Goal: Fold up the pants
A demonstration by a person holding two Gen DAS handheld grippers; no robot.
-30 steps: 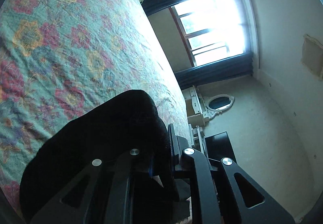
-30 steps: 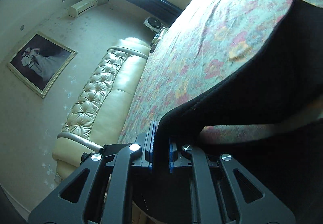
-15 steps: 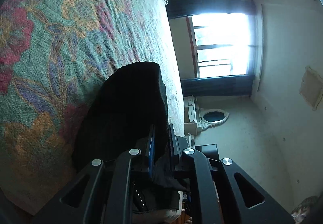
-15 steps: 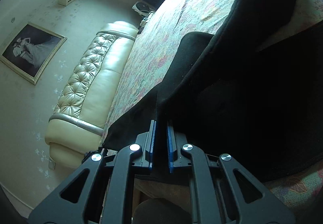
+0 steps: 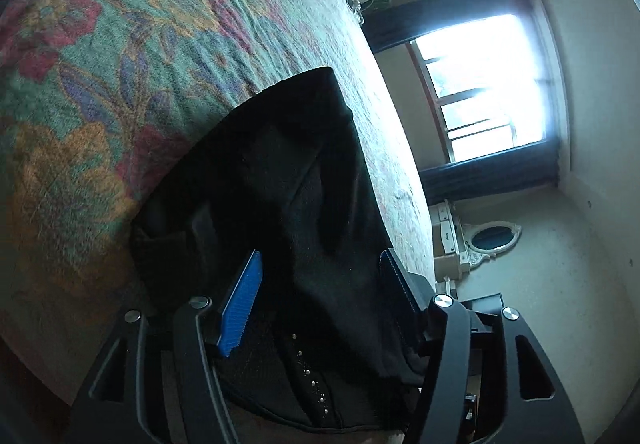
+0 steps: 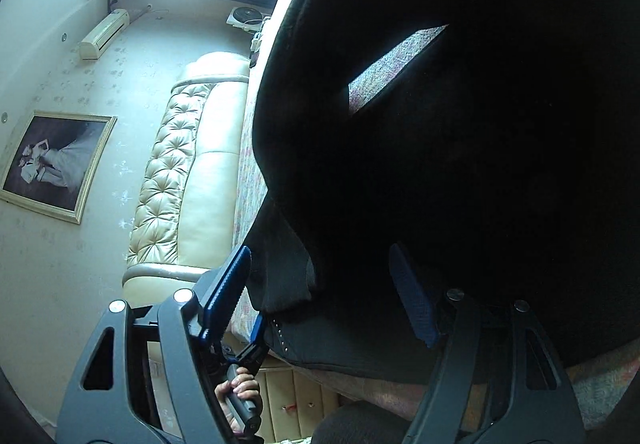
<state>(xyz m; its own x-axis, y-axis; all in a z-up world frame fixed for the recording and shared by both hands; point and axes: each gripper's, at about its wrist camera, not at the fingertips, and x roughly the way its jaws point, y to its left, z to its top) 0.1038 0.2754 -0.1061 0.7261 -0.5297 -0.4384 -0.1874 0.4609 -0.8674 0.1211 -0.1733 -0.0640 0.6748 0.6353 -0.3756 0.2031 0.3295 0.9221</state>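
The black pants (image 5: 288, 179) lie in a folded heap on the floral bedspread (image 5: 100, 63) near the bed's edge. My left gripper (image 5: 320, 280) sits low over their near end; its jaws are opening, and the cloth lies loose between the blue pads (image 5: 240, 304), draped against the right finger. In the right wrist view the pants (image 6: 460, 163) fill most of the picture. My right gripper (image 6: 320, 288) is opening too, with a fold of cloth between its pads (image 6: 226, 288) and nothing pressed.
A cream tufted headboard (image 6: 180, 171) stands at the bed's head below a framed picture (image 6: 52, 163). A bright window (image 5: 488, 83) and a white dresser with an oval mirror (image 5: 492, 236) are beyond the bed. A hand (image 6: 240, 392) grips the other gripper's handle.
Both grippers were shut on the pants and carried them down onto the bed. Now both sets of jaws stand apart and the cloth rests on the bedspread.
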